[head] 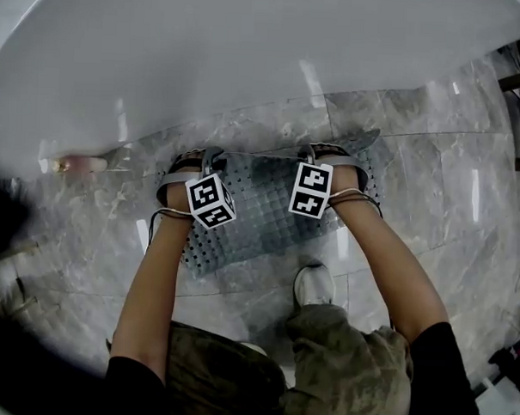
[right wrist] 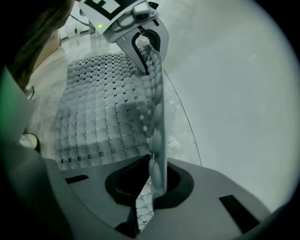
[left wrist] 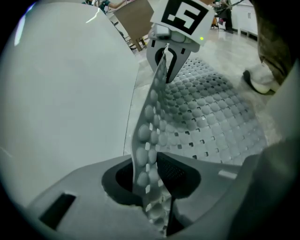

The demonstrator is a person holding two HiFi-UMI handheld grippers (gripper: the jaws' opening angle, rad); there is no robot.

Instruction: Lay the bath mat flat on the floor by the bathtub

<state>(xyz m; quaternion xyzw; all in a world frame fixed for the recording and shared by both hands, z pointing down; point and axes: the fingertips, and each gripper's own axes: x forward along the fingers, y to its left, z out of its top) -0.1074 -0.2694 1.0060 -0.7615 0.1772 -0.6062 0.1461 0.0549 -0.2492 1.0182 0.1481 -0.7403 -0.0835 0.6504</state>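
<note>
Leans over the grey marble floor [head: 433, 193] right beside the white bathtub [head: 249, 64], one tool in each hand, both aimed steeply down. Grips the tub-side edge of the grey bath mat [head: 268, 220], nubbed and full of small square holes, with the right tool [head: 328, 155]: clenched tight on the rubber near the mat's right corner. Takes the same edge between the jaws of the left tool [head: 196, 161] near the other corner, but loosely: jaws a little apart, released, with a dark gap beside the rubber and no squeeze on it. Holds that edge on end between the two tools, upright and close along the tub wall. Leaves the rest of the mat down on the floor, slightly humped, spreading away from the tub toward a white shoe [head: 312, 285], its near edge just short of the toe. Not yet fully flat, with the tub-side edge up off the floor.
</note>
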